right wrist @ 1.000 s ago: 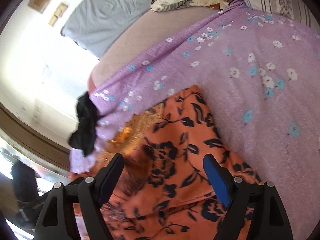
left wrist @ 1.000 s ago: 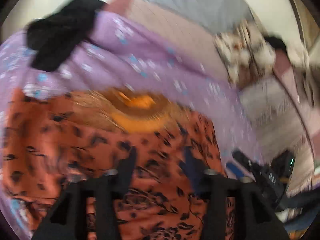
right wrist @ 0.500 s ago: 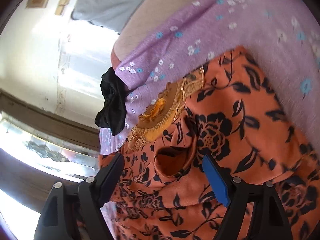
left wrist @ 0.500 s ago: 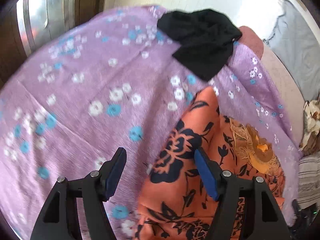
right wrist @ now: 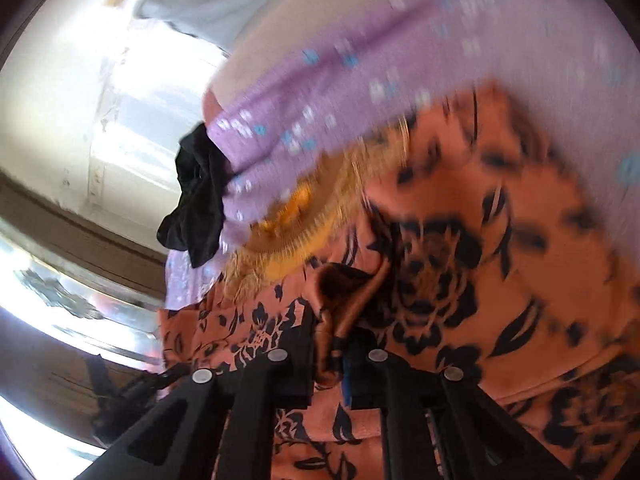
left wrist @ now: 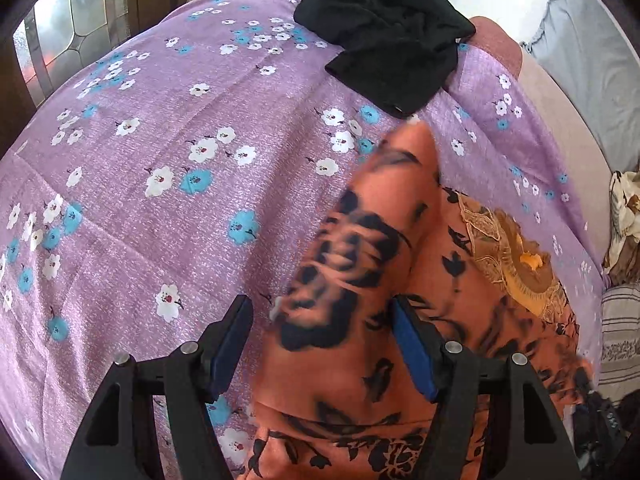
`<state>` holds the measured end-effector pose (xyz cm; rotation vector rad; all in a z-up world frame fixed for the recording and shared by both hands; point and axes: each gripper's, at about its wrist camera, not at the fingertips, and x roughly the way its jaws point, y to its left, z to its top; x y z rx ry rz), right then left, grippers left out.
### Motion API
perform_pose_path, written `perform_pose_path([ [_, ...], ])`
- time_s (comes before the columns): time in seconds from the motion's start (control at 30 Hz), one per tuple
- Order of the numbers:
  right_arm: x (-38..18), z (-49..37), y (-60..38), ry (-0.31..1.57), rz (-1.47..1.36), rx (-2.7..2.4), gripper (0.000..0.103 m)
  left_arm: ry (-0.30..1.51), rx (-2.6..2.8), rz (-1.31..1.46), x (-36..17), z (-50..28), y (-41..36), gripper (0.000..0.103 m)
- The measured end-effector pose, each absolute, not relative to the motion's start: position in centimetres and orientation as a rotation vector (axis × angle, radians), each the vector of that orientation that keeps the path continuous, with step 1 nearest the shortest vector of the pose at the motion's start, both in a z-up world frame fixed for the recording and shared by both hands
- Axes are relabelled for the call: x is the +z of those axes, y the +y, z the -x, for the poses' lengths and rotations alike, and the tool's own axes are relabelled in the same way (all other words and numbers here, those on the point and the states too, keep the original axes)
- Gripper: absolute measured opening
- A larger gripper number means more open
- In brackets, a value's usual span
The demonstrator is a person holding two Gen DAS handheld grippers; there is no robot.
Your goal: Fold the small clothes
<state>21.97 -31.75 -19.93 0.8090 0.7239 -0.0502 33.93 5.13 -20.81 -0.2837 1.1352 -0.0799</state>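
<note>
Right wrist view: the right tool (right wrist: 329, 354) has just closed and now pinches a raised fold of the orange floral garment (right wrist: 500, 280); fabric fills the narrow gap between its jaws. The garment lies on the lilac flowered bedsheet (right wrist: 360, 60), its gold embroidered neckline (right wrist: 304, 216) toward a crumpled black garment (right wrist: 198, 196) at the sheet's edge. Left wrist view: the left tool (left wrist: 322, 344) stands open over the orange garment's blurred edge (left wrist: 360, 264), its blue pads (left wrist: 412, 348) not pressing the cloth.
</note>
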Motion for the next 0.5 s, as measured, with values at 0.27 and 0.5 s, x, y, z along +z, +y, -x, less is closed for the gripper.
perform_pose_path([
  [0.27,-20.5,-20.4,-36.5,0.892,-0.819,-0.141,0.009,1.142,-0.121,0.204,-20.7,-33.9,2.8,0.071],
  [0.5,-21.2,-20.0,-37.9,1.093,-0.766,-0.136,0.015,1.147,-0.119,0.091,-21.0,-33.9,1.0,0.071],
])
